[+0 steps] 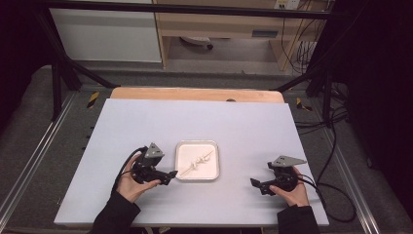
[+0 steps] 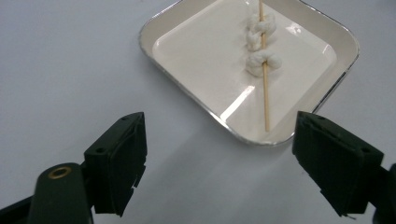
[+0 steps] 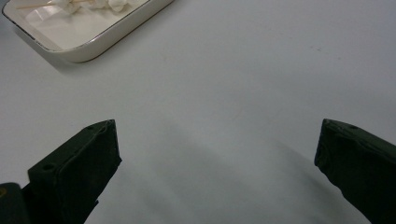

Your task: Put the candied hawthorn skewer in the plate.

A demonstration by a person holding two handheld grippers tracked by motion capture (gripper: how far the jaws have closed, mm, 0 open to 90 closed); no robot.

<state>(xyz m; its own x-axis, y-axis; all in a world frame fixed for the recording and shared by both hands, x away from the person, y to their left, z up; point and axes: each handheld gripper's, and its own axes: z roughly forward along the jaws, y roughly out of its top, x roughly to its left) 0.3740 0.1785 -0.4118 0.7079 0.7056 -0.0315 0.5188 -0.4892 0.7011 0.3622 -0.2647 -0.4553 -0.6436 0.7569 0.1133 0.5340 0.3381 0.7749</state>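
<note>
A white square tray with a metal rim sits mid-table, seen close up in the left gripper view and at the top left of the right gripper view. In it lies a thin wooden skewer threaded with small white lumps. My left gripper is open just left of the tray, its jaws wide apart around bare table. My right gripper rests open to the right of the tray, well apart from it.
The pale table top has free room all around the tray. A wooden strip runs along its far edge. Metal frame rails and cables lie beside the table, and shelving stands behind it.
</note>
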